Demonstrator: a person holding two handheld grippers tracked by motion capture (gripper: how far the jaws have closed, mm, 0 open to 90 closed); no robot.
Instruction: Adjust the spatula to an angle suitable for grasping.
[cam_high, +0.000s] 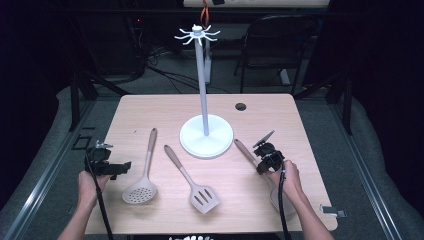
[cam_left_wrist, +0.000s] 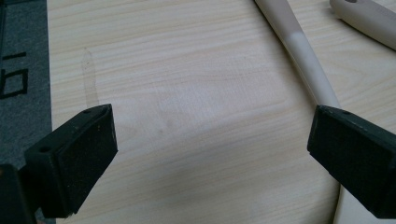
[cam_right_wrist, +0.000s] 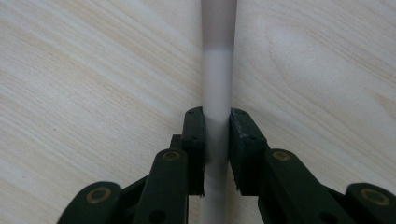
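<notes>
Rack (cam_high: 205, 136) ctr, skimmer (cam_high: 141, 185) left, turner (cam_high: 202, 196) front-ish

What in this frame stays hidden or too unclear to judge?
- Head of the utensil clamped by the right tool: high view, hidden under the person's right hand.
- Hooks on the stand: high view, too small to count.
- Skimmer: left gripper view, cut off by edges.

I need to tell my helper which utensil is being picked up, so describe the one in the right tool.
Start at the white hook stand mid-table. To its right lies a utensil with a brown-tipped handle, clamped by the right tool. Unlike the skimmer and slotted turner, its head sits hidden behind the hand.
</notes>
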